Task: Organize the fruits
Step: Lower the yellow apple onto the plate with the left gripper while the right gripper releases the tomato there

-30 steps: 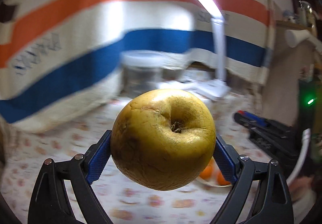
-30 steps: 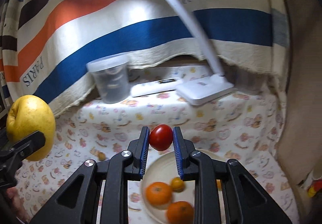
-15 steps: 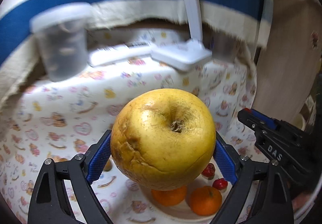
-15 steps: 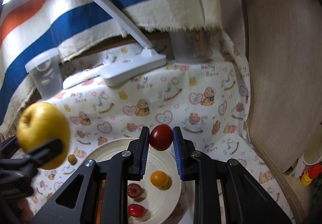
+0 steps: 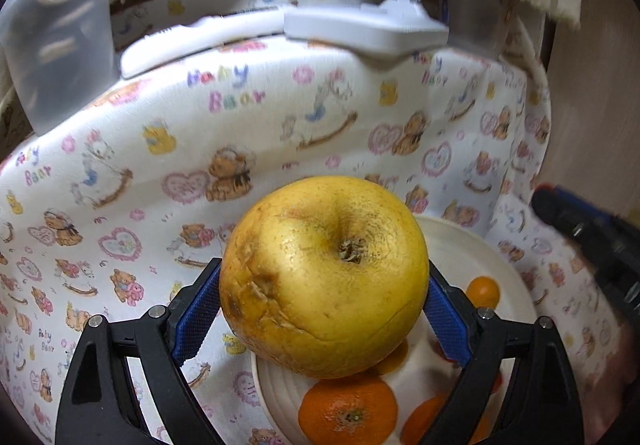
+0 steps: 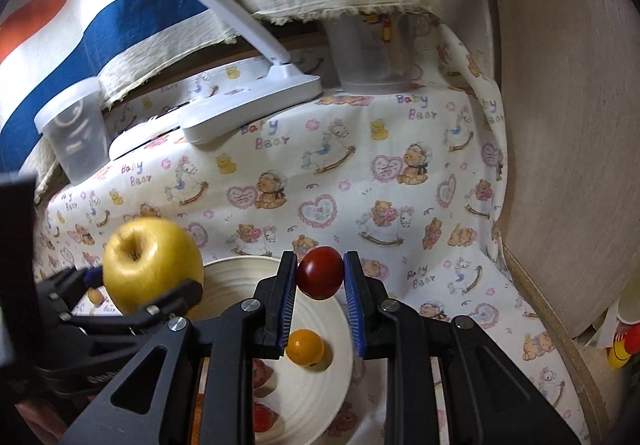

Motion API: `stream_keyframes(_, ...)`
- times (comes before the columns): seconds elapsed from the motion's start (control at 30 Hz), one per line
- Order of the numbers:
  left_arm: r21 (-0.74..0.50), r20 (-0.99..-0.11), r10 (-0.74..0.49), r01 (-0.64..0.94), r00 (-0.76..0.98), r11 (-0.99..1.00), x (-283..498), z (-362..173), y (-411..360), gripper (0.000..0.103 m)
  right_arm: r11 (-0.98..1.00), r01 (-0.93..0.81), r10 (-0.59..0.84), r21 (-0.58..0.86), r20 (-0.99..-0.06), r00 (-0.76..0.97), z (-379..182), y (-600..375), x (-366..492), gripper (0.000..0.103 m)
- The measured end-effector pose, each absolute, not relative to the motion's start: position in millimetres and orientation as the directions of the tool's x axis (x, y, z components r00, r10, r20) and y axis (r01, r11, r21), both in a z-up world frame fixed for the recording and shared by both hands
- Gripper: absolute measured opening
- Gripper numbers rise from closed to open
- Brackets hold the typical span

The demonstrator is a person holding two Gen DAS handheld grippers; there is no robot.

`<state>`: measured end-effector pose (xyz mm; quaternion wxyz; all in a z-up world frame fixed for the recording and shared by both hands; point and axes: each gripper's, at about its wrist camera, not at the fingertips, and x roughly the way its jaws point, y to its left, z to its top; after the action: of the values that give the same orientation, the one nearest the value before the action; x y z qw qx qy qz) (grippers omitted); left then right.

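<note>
The left tongs (image 5: 324,309) hold the yellow apple (image 5: 324,277) above the plate (image 6: 320,385); the right tongs (image 6: 320,297) pinch the red tomato (image 6: 320,272). Dropped from height, either may roll off the plate.

A tabletop (image 6: 400,181) is covered by a white cloth printed with bears, hearts, rocking horses and the words "Baby Bear". Behind it hangs a fringed cream fabric (image 6: 132,17) with broad blue and orange stripes, brightly lit at its upper left. A white desk lamp (image 6: 256,101) stands at the back of the tabletop, its flat base on the cloth and its arm slanting up to the left. A translucent lidded container (image 6: 76,133) sits at the back left, and a second clear container (image 6: 372,53) at the back right, partly under the fabric's edge. A plain wooden panel (image 6: 568,125) closes the right side.
</note>
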<state>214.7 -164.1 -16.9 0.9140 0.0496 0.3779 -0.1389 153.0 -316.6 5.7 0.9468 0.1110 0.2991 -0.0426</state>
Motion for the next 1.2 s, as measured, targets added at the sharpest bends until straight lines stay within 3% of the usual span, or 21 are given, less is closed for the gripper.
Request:
stream_keyframes(0.7,0.01,-0.705,-0.21,0.306,0.677,0.952,218,-22,-168,0.092,0.972,0.138,-0.002,0.19,-0.581,0.814,6,-314,150,0.025)
stream_keyframes(0.83,0.001,-0.659,-0.236,0.315,0.714,0.949,210,-8,-163,0.094,0.972,0.137,0.001,0.192,-0.584,0.812,5,-315,151,0.025)
stream_keyframes(0.9,-0.009,-0.631,-0.246,0.31,0.735,0.951,204,2,-159,0.101,0.972,0.137,0.001,0.193,-0.584,0.812,5,-315,151,0.024)
stream_keyframes(1.2,0.006,-0.559,-0.243,0.296,0.793,0.955,177,25,-136,0.102,0.981,0.11,0.007,0.162,-0.593,0.805,-1,-303,151,0.024)
